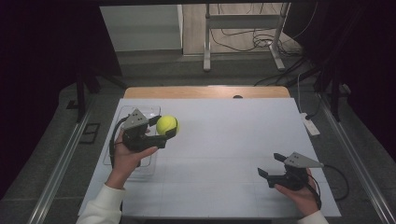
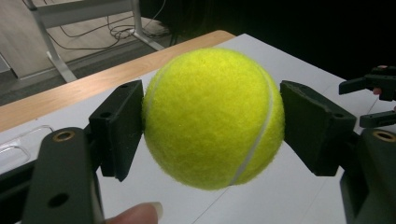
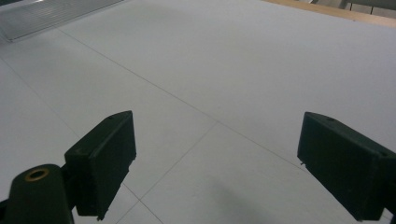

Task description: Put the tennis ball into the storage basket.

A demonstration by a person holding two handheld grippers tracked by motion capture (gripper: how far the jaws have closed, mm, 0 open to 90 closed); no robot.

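A yellow-green tennis ball (image 1: pixel 166 125) is clamped in my left gripper (image 1: pixel 164 127), which is lifted above the left part of the white table sheet. In the left gripper view the ball (image 2: pixel 212 116) sits squarely between the two black pads (image 2: pixel 122 126), both pressing its sides. My right gripper (image 1: pixel 271 164) rests low at the near right of the sheet, jaws spread wide. The right gripper view has its pads (image 3: pixel 105 156) far apart over bare white surface, with nothing between them.
A clear plastic tray (image 1: pixel 122 114) lies on the table's left side, under and behind my left hand. The white sheet (image 1: pixel 224 140) covers a wooden table whose far edge (image 1: pixel 205 91) is bare. A metal stand and cables sit on the floor beyond.
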